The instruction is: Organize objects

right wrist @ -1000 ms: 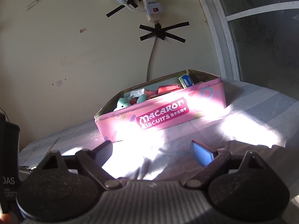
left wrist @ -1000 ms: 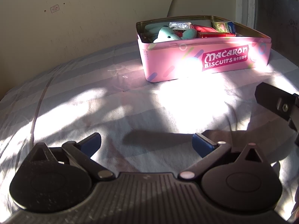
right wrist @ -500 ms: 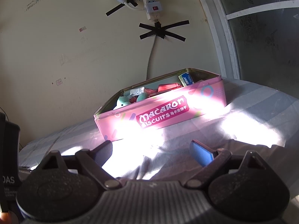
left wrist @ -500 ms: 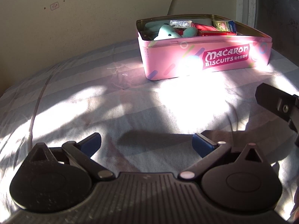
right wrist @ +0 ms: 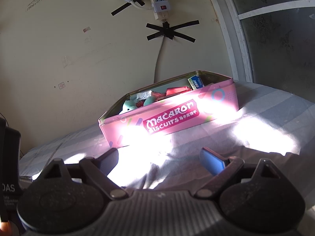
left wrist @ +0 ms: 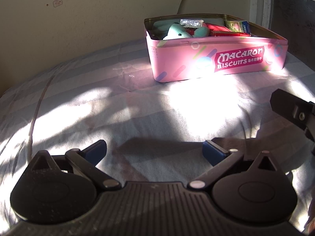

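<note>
The pink biscuit tin (left wrist: 216,59) sits upper right of the left view, on the striped bed sheet (left wrist: 78,102), long side facing both claws. The left claw (left wrist: 154,150) and right claw (right wrist: 158,158) gape wide, empty; the right looks nearer.

The near wall of the open pink "Macaron Biscuits" tin (left wrist: 216,59) hides the lower part of all it holds; of the teal plush toy (left wrist: 178,32) I see only the head and a rounded lump; the red packets (left wrist: 220,30) show as top edges alone; sun glare washes out the tin's front in my right view; my other black gripper body (left wrist: 293,112) is cut off by the right edge; a black device with white lettering (right wrist: 8,177) is clipped at the left edge, its small print unreadable.
</note>
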Motion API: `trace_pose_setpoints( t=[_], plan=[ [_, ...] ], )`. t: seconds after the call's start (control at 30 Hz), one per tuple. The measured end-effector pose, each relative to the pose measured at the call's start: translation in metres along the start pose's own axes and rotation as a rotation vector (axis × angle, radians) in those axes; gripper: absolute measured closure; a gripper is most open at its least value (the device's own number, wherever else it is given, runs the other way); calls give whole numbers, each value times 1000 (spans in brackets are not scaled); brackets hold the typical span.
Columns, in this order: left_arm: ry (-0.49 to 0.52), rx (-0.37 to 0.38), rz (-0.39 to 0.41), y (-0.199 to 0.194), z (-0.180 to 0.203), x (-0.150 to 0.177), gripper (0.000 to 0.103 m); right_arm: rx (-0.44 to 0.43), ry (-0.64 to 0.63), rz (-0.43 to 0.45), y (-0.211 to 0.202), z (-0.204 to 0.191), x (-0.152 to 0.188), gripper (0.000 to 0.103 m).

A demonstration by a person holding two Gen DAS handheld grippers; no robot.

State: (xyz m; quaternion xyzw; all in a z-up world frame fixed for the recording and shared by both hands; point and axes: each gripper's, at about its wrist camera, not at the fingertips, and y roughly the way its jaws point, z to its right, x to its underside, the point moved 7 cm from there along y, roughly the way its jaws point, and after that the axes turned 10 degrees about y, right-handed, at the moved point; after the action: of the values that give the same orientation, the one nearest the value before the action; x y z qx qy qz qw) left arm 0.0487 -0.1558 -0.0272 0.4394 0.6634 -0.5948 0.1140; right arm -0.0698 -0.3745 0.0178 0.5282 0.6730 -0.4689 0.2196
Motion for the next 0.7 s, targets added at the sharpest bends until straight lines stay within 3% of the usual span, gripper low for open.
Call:
trace_pose_setpoints(
  t=[0.7],
  plan=[
    [0,6,0,1,-2,1,0,2,2,-3,0,0,1,10]
  ],
)
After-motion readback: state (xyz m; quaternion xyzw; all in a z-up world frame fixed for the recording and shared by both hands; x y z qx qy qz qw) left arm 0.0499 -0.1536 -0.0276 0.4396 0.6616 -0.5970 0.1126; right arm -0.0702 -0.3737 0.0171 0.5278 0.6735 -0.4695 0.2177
